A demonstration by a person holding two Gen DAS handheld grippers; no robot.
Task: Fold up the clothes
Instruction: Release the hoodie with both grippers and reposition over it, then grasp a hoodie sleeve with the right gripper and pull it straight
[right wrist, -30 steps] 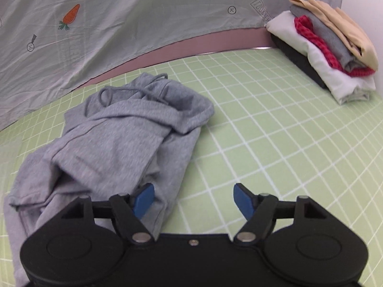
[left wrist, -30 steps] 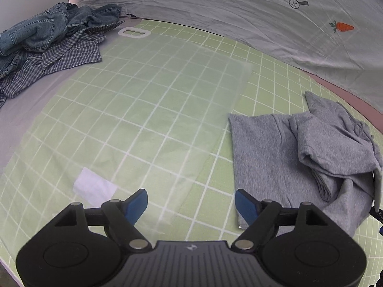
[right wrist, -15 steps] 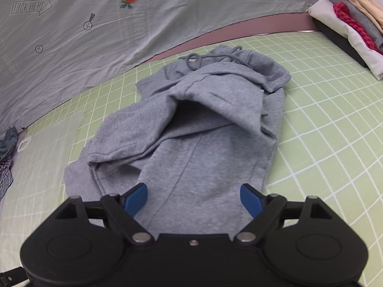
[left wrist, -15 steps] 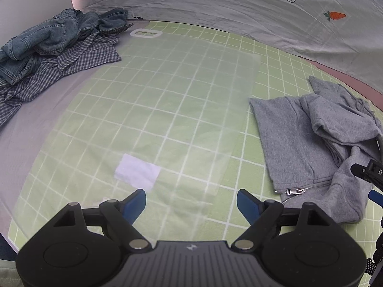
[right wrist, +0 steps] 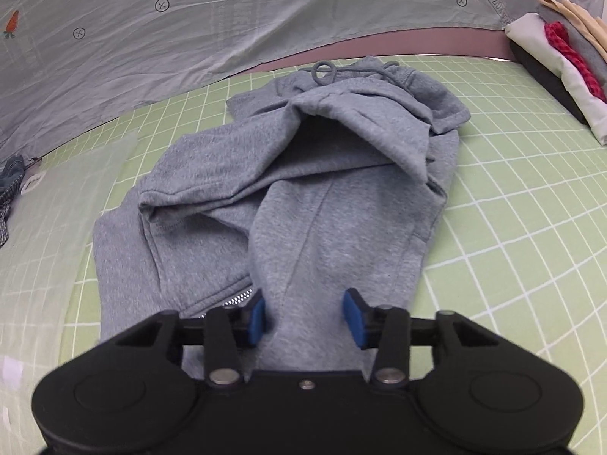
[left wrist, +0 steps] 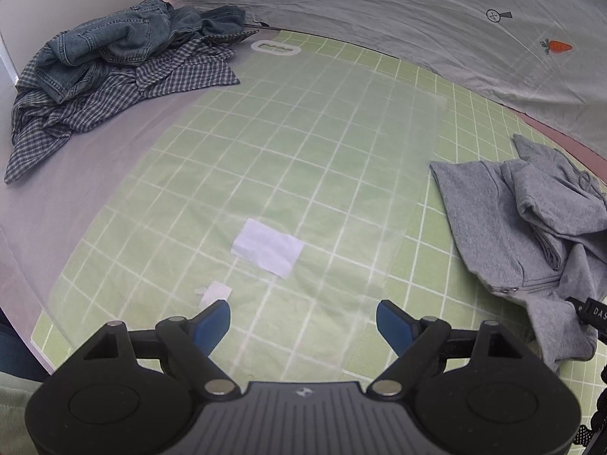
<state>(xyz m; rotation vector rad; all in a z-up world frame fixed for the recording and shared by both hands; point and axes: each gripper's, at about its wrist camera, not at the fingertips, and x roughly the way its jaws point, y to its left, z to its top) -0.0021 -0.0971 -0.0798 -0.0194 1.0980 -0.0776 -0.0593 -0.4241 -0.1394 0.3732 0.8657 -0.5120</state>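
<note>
A crumpled grey zip hoodie (right wrist: 322, 197) lies on the green grid mat (right wrist: 531, 189), hood and drawstring at the far end. My right gripper (right wrist: 305, 316) is down on its near edge beside the zip. Its jaws are closing, a fold of the grey cloth sits between the blue pads (right wrist: 257, 316), and they touch it. In the left wrist view the hoodie (left wrist: 531, 220) lies at the right. My left gripper (left wrist: 303, 322) hangs open over the mat to its left with nothing between its fingers.
A translucent sheet (left wrist: 303, 132) with a white label (left wrist: 267, 252) covers the mat's middle. Jeans (left wrist: 114, 38) and a checked shirt (left wrist: 95, 102) are heaped at the far left. A stack of folded clothes (right wrist: 561, 57) sits far right. A carrot-print cloth (right wrist: 189, 19) hangs behind.
My right gripper moved left over the hoodie, dropped to its near edge, and its jaws narrowed around a fold. My left gripper drifted left, away from the hoodie, still open.
</note>
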